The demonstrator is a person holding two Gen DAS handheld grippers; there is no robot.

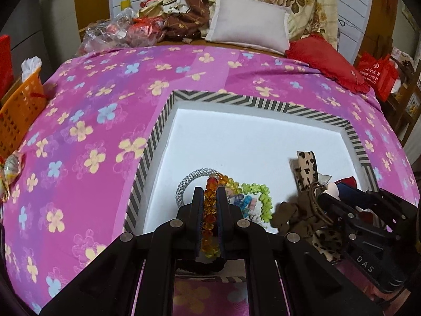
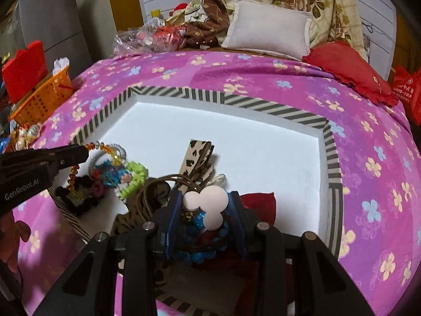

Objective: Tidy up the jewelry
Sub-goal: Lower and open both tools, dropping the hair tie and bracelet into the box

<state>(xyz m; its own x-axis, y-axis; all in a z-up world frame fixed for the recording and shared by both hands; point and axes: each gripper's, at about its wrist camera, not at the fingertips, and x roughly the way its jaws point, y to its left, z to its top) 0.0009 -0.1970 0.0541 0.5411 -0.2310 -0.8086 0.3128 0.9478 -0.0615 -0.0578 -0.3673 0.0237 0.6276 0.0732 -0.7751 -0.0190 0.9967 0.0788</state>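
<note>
A shallow white tray with a black-and-white striped rim (image 1: 263, 104) (image 2: 276, 110) lies on the pink flowered bed. My left gripper (image 1: 210, 192) is shut on an amber bead bracelet (image 1: 210, 210) above the tray's near left; it also shows in the right wrist view (image 2: 86, 152). Under it lie a silver woven bangle (image 1: 184, 181), a green bead bracelet (image 1: 265, 200) and a small blue figure (image 1: 243, 201). My right gripper (image 2: 205, 197) is shut on a white-petalled, blue-beaded hair piece (image 2: 208, 200). A leopard-print clip (image 2: 196, 158) and brown cords (image 2: 150, 192) lie beside it.
An orange basket (image 1: 21, 105) (image 2: 43, 97) stands at the bed's left edge. A red cushion (image 1: 323, 60), a white pillow (image 1: 247, 25) and crumpled plastic bags (image 1: 118, 31) lie at the far end. A red cloth (image 2: 259, 205) lies in the tray by my right gripper.
</note>
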